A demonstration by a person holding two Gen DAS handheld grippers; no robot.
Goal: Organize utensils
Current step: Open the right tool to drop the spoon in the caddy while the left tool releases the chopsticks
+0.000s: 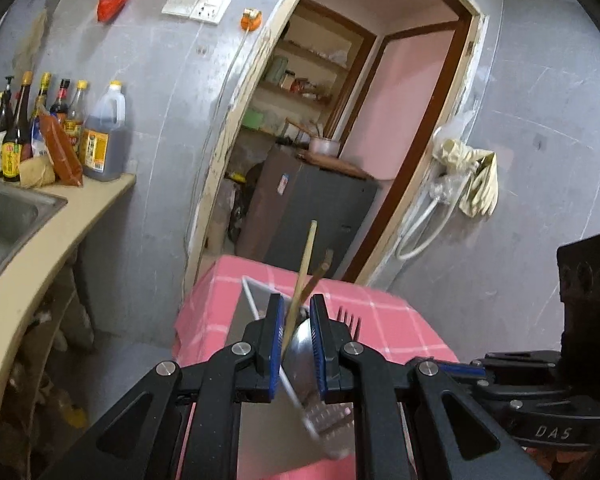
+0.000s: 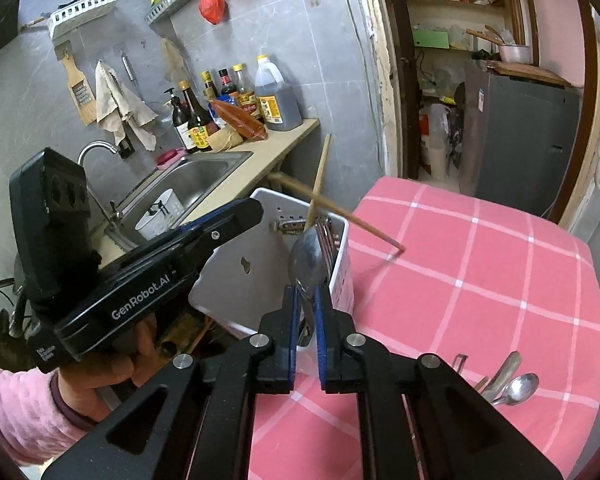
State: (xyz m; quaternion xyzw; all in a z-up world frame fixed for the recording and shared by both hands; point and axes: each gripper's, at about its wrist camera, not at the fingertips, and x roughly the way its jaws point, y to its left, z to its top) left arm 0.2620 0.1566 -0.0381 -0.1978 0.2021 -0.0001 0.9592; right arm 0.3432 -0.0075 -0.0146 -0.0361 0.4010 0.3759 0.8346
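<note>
We count two black two-finger grippers, the left gripper [image 1: 295, 334] and the right gripper [image 2: 307, 334]. Between the left fingers we see one pale wooden chopstick [image 1: 303, 270]. Between the right fingers there is one large shiny steel spoon [image 2: 309, 258]. Beyond them stands one white plastic utensil holder [image 2: 342, 276]. On the beige counter we count about seven sauce bottles [image 2: 198, 118].

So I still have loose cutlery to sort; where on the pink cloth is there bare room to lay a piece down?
The cloth is bare across its middle and far side, between the caddy and the doorway edge. It is crowded at the caddy, where a spoon, forks and chopsticks stand, and at the near right corner, where loose cutlery lies.
</note>
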